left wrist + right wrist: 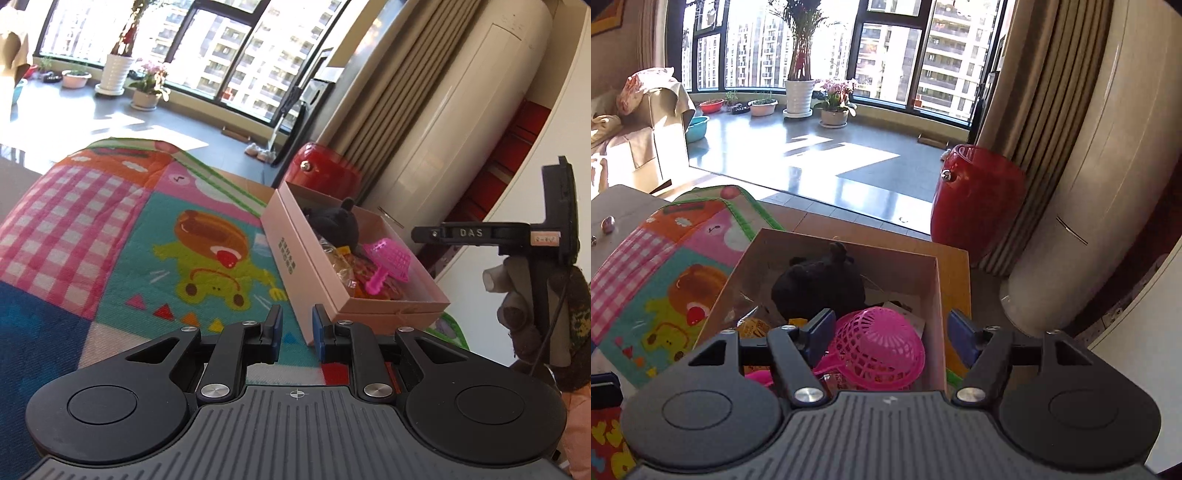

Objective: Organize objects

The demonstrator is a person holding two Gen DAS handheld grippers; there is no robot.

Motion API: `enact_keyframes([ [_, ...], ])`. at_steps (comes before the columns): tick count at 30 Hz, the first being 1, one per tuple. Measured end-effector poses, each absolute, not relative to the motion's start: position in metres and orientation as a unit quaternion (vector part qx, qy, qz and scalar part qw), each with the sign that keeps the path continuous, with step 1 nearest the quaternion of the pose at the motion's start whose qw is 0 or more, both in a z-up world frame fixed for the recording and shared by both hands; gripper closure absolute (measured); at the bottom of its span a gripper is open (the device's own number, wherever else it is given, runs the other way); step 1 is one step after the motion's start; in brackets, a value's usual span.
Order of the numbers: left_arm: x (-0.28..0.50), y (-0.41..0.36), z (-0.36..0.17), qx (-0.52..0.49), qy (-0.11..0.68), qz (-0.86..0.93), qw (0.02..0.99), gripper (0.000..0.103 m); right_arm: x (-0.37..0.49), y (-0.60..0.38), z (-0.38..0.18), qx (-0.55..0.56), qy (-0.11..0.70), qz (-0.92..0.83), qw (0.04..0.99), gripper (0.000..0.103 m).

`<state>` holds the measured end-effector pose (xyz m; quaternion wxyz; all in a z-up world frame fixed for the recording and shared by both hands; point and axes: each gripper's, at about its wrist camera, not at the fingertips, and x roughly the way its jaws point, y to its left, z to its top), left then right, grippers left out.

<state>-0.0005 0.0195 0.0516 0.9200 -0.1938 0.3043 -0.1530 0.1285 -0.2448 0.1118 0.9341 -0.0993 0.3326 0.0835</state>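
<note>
A pink cardboard box (295, 254) stands on the colourful play mat (110, 229). It holds a black plush toy (334, 221), a pink plastic strainer (389, 260) and some wrapped snacks. My left gripper (297, 330) is open a little and empty, just in front of the box's near corner. In the right wrist view, my right gripper (892, 338) is open wide and empty, above the box (940, 314). The pink strainer (877, 349) lies between its fingers and below them. The black plush (818, 286) sits further back. The right gripper's body (491, 234) shows at the right of the left wrist view.
A red container (975, 199) stands behind the box by beige curtains (1030, 122) and a white floor air conditioner (1108, 177). Potted plants (799, 96) line the windows. A cardboard box (657, 140) stands at the left.
</note>
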Motion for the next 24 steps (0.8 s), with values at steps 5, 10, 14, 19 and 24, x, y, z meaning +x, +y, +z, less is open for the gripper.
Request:
enact_keyframes([
  [5, 0.01, 0.004, 0.062, -0.193, 0.301, -0.156, 0.921, 0.084, 0.092, -0.272, 0.093, -0.091, 0.316, 0.089, 0.94, 0.021],
  [10, 0.042, -0.032, 0.068, -0.149, 0.299, -0.15, 0.93, 0.084, 0.067, -0.288, 0.065, -0.099, 0.328, 0.085, 0.935, 0.021],
  [14, 0.072, -0.052, 0.058, -0.129, 0.323, -0.123, 0.929, 0.084, 0.06, -0.293, 0.049, -0.084, 0.339, 0.094, 0.932, 0.021],
  [19, 0.085, -0.061, 0.047, -0.085, 0.336, -0.09, 0.934, 0.056, 0.064, -0.284, 0.032, -0.096, 0.339, 0.103, 0.93, 0.021],
  [24, 0.094, -0.034, 0.042, -0.061, 0.326, -0.041, 0.942, 0.018, 0.072, -0.254, 0.033, -0.103, 0.327, 0.124, 0.931, 0.02],
])
